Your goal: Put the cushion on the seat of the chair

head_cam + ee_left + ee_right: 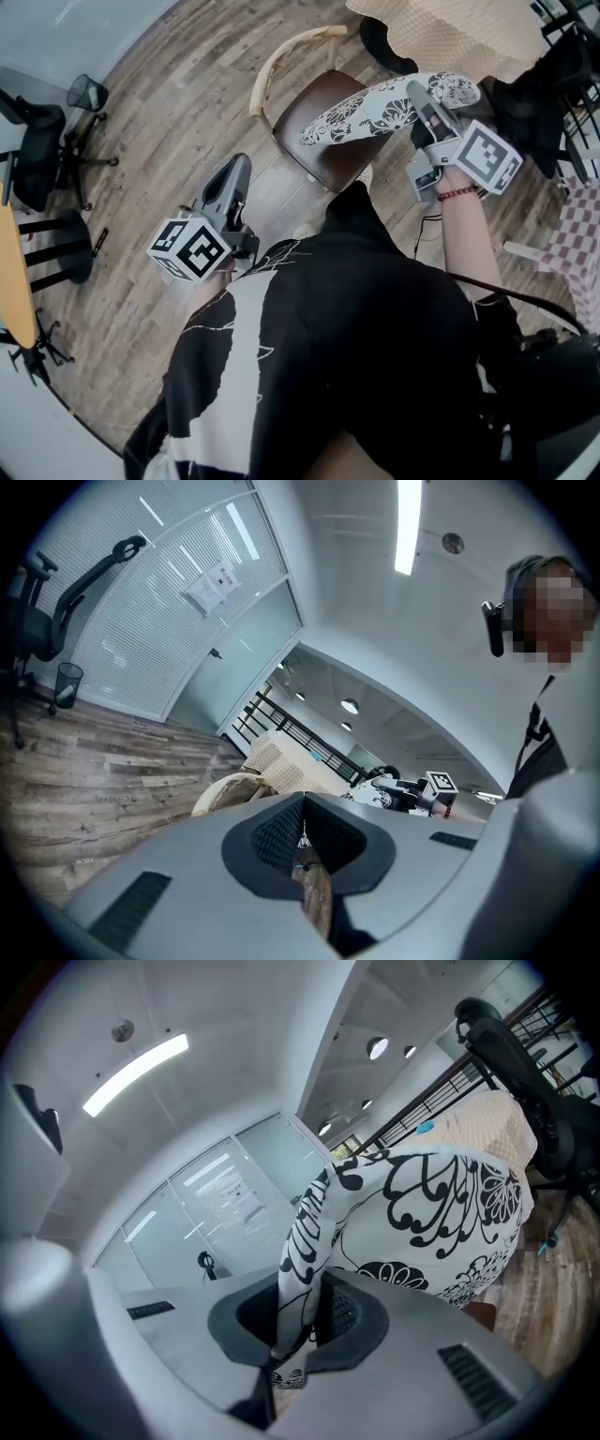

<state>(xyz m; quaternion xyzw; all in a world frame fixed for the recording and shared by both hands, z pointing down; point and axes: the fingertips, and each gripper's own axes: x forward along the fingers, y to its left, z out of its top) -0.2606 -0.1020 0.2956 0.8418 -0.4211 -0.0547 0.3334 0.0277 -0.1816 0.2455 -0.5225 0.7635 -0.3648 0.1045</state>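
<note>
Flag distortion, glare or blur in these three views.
Head view: fisheye bows the floor planks; focus is sharp, and the cushion is evenly lit with no glare. Left gripper view: black vignette at the corners, and the ceiling strip light is blown out. Right gripper view: heavy barrel distortion and dark corners; the cushion print is crisp, and the ceiling light is bright but not flaring.

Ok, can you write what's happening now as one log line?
right gripper: shut on floral cushion edge | cushion: held over chair seat, not laid down | left gripper: shut, empty
</note>
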